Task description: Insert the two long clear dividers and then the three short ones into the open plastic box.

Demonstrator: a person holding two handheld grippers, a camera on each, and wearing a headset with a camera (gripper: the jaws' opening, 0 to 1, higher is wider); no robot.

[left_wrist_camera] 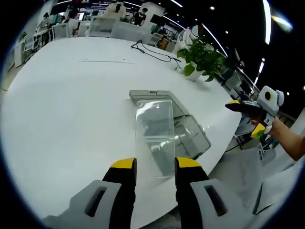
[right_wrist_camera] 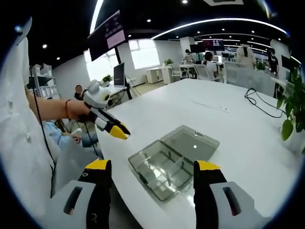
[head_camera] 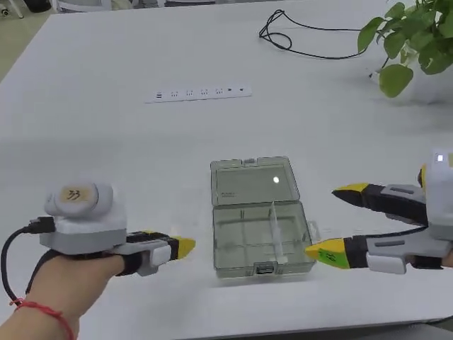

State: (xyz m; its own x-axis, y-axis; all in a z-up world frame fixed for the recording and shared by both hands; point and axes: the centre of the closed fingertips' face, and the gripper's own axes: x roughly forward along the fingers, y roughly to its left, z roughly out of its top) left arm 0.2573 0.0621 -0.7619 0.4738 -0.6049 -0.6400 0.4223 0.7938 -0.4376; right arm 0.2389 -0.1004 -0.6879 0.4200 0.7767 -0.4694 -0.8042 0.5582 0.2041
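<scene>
Left hand-held gripper [left_wrist_camera: 156, 164] pinches a clear divider [left_wrist_camera: 153, 131], long axis toward the box [left_wrist_camera: 193, 138]; plain in its view, lost in head view. Right hand-held gripper [right_wrist_camera: 152, 167] gapes empty.

Person's left hand-held gripper [head_camera: 178, 246] sits low at left, jaws closed on a divider [left_wrist_camera: 155, 138], right hand-held gripper [head_camera: 338, 222] opposite with jaws wide apart, tips pointing inward.
</scene>
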